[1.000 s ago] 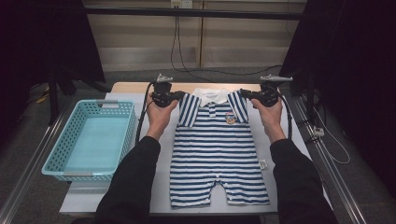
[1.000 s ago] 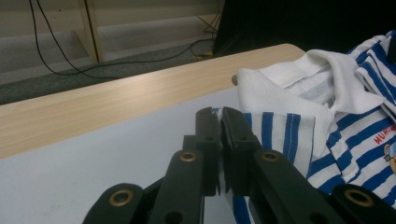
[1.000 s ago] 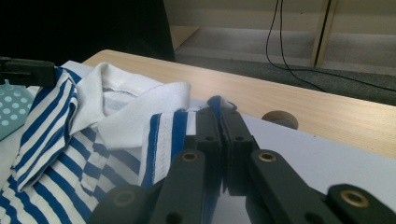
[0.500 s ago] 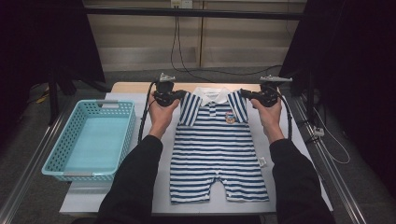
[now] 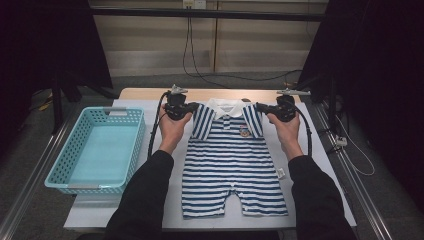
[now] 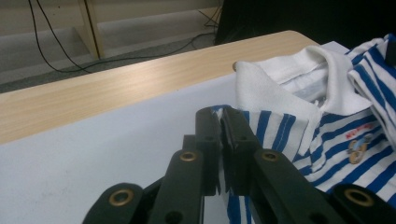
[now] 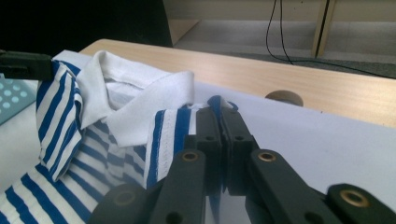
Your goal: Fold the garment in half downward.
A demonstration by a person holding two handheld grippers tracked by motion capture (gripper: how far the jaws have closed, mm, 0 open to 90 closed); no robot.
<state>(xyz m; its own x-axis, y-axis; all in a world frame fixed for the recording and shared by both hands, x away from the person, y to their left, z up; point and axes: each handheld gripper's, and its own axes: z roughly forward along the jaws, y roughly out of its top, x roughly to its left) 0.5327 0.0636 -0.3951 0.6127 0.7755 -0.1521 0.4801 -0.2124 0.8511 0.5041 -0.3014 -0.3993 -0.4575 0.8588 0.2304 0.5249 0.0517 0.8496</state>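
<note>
A blue-and-white striped baby romper (image 5: 233, 165) with a white collar lies flat on the white table sheet (image 5: 165, 200), legs toward the person. My left gripper (image 5: 192, 107) is shut on the romper's left shoulder; in the left gripper view the striped cloth (image 6: 271, 128) is pinched between the black jaws of that gripper (image 6: 221, 116). My right gripper (image 5: 260, 107) is shut on the right shoulder, and in the right gripper view the cloth edge (image 7: 217, 101) pokes out above the closed jaws of my right gripper (image 7: 219, 116). The white collar (image 7: 140, 102) stands slightly raised.
A light blue plastic basket (image 5: 97, 150) stands at the left of the table. A wooden table edge (image 5: 210, 93) runs along the far side, with cables (image 5: 195, 60) hanging behind it. A small white tag (image 5: 281, 173) sticks out of the romper's right side.
</note>
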